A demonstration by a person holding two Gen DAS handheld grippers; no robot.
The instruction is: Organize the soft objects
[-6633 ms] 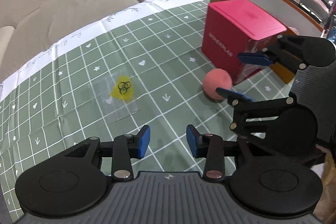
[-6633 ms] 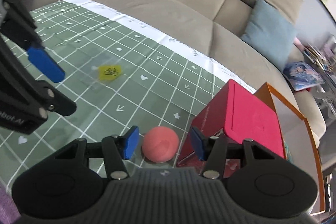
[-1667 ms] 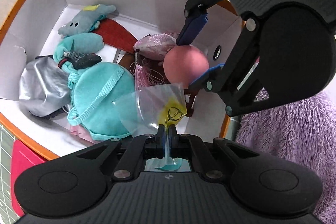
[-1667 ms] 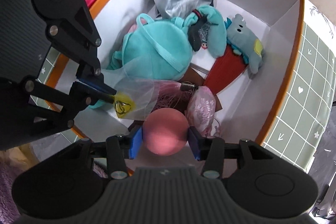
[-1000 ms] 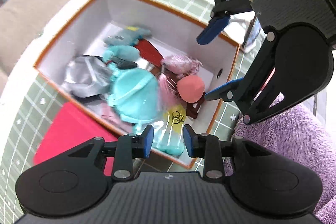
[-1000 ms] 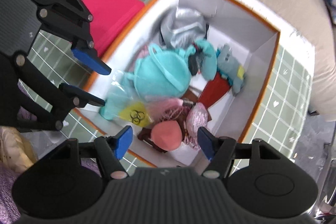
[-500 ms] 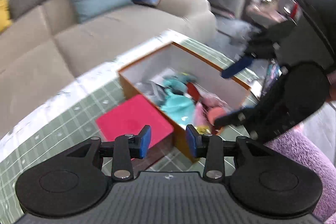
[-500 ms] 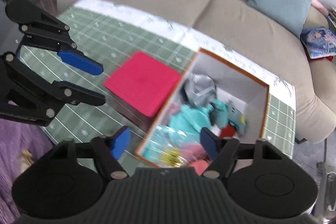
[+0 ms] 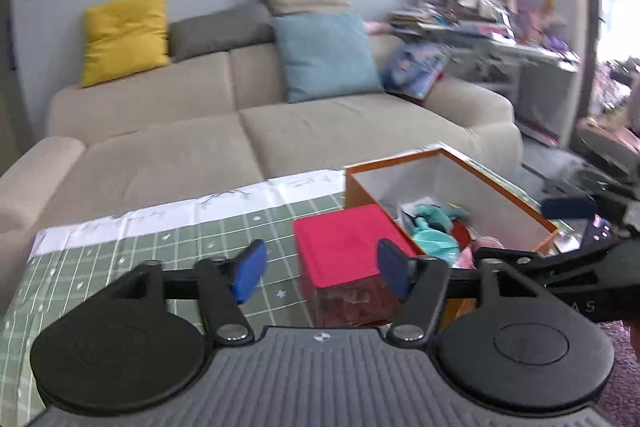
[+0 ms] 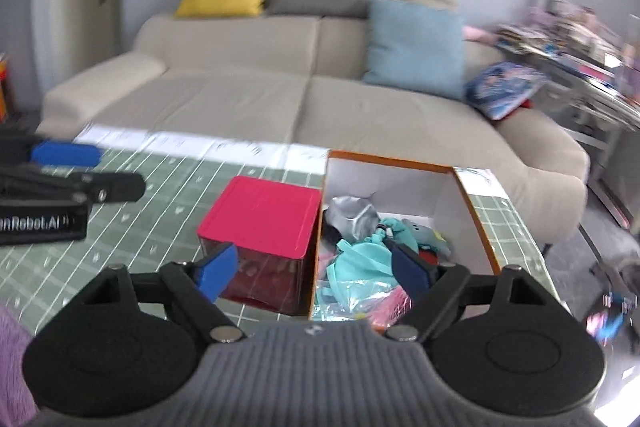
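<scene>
An orange box with white inner walls (image 10: pixel 476 223) stands on the green checked tablecloth (image 10: pixel 132 227); it also shows in the left wrist view (image 9: pixel 500 195). Inside lie a teal plush bag (image 10: pixel 360 259), a silver pouch (image 10: pixel 354 213), a clear plastic bag (image 10: pixel 352 297) and pink items. My left gripper (image 9: pixel 322 271) is open and empty, held above the table in front of the box. My right gripper (image 10: pixel 316 271) is open and empty, raised above the box's near edge.
A red cube box (image 10: pixel 264 223) stands against the orange box's left side, also in the left wrist view (image 9: pixel 348 247). A beige sofa (image 9: pixel 248 131) with yellow, grey and blue cushions runs behind the table. A cluttered shelf (image 9: pixel 500 27) is at the right.
Both grippers let go of the plastic bag and the pink ball into the box, then lifted up and back. Both views now look level across the table at the sofa.
</scene>
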